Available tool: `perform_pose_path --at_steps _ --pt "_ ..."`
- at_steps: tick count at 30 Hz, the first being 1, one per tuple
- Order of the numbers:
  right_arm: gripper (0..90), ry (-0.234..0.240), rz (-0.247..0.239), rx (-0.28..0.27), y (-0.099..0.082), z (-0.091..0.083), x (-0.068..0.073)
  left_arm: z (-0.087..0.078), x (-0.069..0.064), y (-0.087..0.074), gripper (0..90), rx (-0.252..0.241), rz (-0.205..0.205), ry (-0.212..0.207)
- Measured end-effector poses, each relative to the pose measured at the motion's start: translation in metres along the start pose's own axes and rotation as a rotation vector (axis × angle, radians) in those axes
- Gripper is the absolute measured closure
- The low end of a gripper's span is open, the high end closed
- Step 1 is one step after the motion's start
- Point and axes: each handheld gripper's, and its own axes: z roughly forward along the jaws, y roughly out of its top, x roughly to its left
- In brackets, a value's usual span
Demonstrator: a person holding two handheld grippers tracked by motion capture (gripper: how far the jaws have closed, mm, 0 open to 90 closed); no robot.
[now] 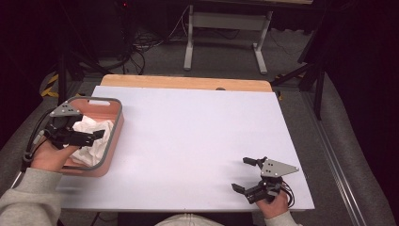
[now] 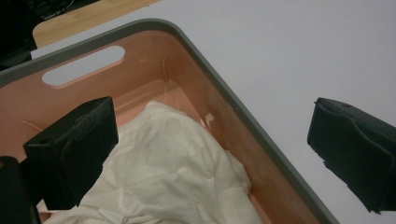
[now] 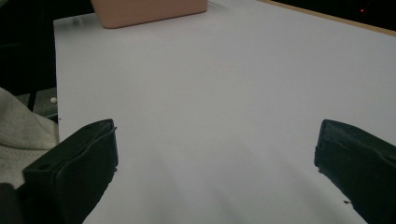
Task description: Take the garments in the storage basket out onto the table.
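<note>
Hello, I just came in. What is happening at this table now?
A person sits at a white table with tongs in each hand. The left tongs hang open over a pink basket at the table's left edge, above a crumpled white cloth lying inside it, not gripping it. The right tongs rest open near the table's front right, holding nothing.

A: Items, right gripper view?
B: One right tool [image 3: 212,172], two black block-shaped jaws set wide apart with nothing between them, above a white matte table [image 3: 224,84].
A: Further entries?
B: One salmon-pink plastic basket [image 3: 149,11], far end of the table, lower wall only. One pale grey knit sleeve [image 3: 21,130], left edge, beside the left jaw. One wooden table edge strip [image 3: 336,18], upper right.
</note>
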Motion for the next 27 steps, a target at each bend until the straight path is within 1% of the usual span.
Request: perform_pose_path --at_steps 6,7,10,15,18,21,23,24,25,26,27 --pt "0.2 -0.001 0.000 0.001 0.000 0.000 0.000 0.006 0.011 -0.003 3.0 0.026 -0.028 0.010" --pt "0.2 -0.001 0.000 0.001 0.000 0.000 0.000 0.006 0.011 -0.003 3.0 0.026 -0.028 0.010" --pt "0.2 -0.002 0.002 0.003 0.000 0.000 0.000 0.012 0.018 -0.004 3.1 0.045 -0.046 0.020" --pt "0.2 -0.002 0.003 0.003 0.000 0.000 0.000 0.017 0.025 -0.006 3.1 0.062 -0.059 0.025" --pt "0.2 -0.002 0.002 0.005 0.000 0.001 0.000 0.019 0.026 -0.007 3.0 0.072 -0.066 0.022" --pt "0.2 -0.003 0.002 0.006 0.000 0.001 0.000 0.021 0.028 -0.008 2.7 0.082 -0.080 0.006" --pt "0.2 -0.004 0.003 0.003 0.000 0.000 0.000 0.024 0.029 -0.009 2.6 0.104 -0.092 -0.007" --pt "0.2 -0.004 0.003 0.003 0.000 0.000 0.000 0.024 0.029 -0.009 2.7 0.104 -0.092 -0.007" --pt "0.2 -0.002 0.003 0.004 0.000 0.000 0.000 0.026 0.030 -0.010 2.8 0.126 -0.096 -0.012" --pt "0.2 -0.001 0.002 0.004 0.000 0.000 0.000 0.029 0.031 -0.011 3.2 0.159 -0.094 -0.009" --pt "0.2 -0.001 0.003 0.004 0.000 0.000 0.000 0.031 0.032 -0.012 3.2 0.176 -0.096 -0.006"
